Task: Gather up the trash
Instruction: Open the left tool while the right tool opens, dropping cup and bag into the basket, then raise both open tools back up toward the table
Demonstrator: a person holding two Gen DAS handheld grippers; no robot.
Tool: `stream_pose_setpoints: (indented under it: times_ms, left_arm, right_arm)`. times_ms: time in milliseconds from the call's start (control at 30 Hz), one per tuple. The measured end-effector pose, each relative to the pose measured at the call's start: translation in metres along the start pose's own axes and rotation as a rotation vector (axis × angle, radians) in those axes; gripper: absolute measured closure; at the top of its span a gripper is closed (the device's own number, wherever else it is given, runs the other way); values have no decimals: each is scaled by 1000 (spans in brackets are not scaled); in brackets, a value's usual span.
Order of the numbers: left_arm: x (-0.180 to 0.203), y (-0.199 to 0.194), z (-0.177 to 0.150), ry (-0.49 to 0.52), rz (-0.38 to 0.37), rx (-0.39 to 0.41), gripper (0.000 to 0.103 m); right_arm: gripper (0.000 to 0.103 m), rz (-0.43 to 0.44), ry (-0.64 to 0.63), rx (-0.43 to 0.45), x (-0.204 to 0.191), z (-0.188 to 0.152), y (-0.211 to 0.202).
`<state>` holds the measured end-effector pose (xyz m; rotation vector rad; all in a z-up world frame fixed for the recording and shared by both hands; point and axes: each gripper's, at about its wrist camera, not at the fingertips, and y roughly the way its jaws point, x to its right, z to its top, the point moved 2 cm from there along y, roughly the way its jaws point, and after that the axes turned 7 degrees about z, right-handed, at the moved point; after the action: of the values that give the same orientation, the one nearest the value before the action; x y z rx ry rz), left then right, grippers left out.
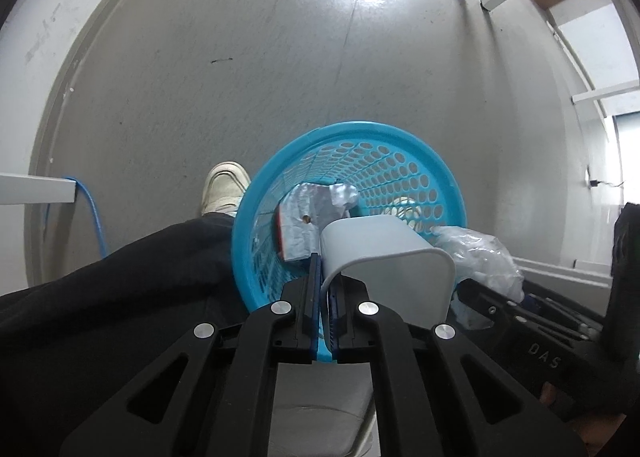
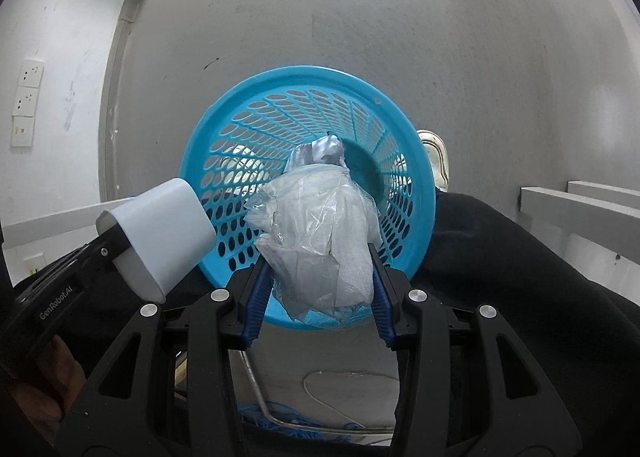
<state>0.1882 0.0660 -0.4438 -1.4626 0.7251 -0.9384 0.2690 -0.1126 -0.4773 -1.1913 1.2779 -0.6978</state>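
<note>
Crumpled plastic bag (image 2: 324, 241) between right gripper (image 2: 318, 297) pads, hiding basket (image 2: 416, 193) floor

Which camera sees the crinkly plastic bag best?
The right wrist view: the clear plastic bag sits front and centre between the right gripper fingers, above the blue basket. The left wrist view catches only part of the bag at its right side, behind the white cup.
</note>
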Motion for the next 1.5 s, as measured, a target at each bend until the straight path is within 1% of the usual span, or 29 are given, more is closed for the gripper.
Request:
stream_pose_setpoints:
  times_ms: [33,67,100,133,167,367,567,667,733,833,1033,1100,1133,1200,1367,1500]
  left_arm:
    - [-1,-3,2,-15,-20,11,98]
    - [-3,-4,4,-28,-33,21,88]
    - [-5,-6,5,-38,-51,25,72]
    - [-6,-7,6,-46,-63,31,66]
    - [-7,-8,6,-49,-63,38,64]
    - [-8,-13,4,-48,-53,60,64]
    - [-5,-22,-4,-31,-20,80,64]
    - [-7,-29,-10,-24,-10,94,64]
    - [-9,-35,-13,-25,-9,106,64]
    - [-11,-41,-19,-29,-3,123,63]
    - [-10,-59,-31,-11,27,176,60]
    - [-10,-68,-37,3,33,204,56]
    - [-10,-72,-40,7,35,217,55]
    - [-10,-81,-47,19,38,248,55]
    - [-3,-107,-69,79,57,356,52]
    - [4,-128,-89,131,75,430,45]
  right_arm:
    - [56,5,4,7,0,0,-1]
    - [55,1,10,17,1,1,-1]
    - [50,-6,17,28,2,1,-3]
    - [45,-6,26,35,4,1,-4]
    - [44,-4,30,37,4,1,-4]
    - [41,-22,7,38,1,1,-2]
    - [40,-66,-33,44,-2,-4,-3]
    - [38,-87,-71,63,-9,-9,-9]
    - [34,-101,-100,91,-14,-14,-16]
    - [32,-122,-142,128,-21,-24,-28]
    - [31,-153,-164,145,-27,-38,-40]
    - [31,-143,-177,164,-31,-44,-47]
    - [28,-136,-187,175,-33,-48,-51]
    - [26,-128,-209,200,-37,-55,-59]
    - [24,-100,-250,263,-45,-77,-84]
    - [22,-17,-255,305,-43,-96,-111]
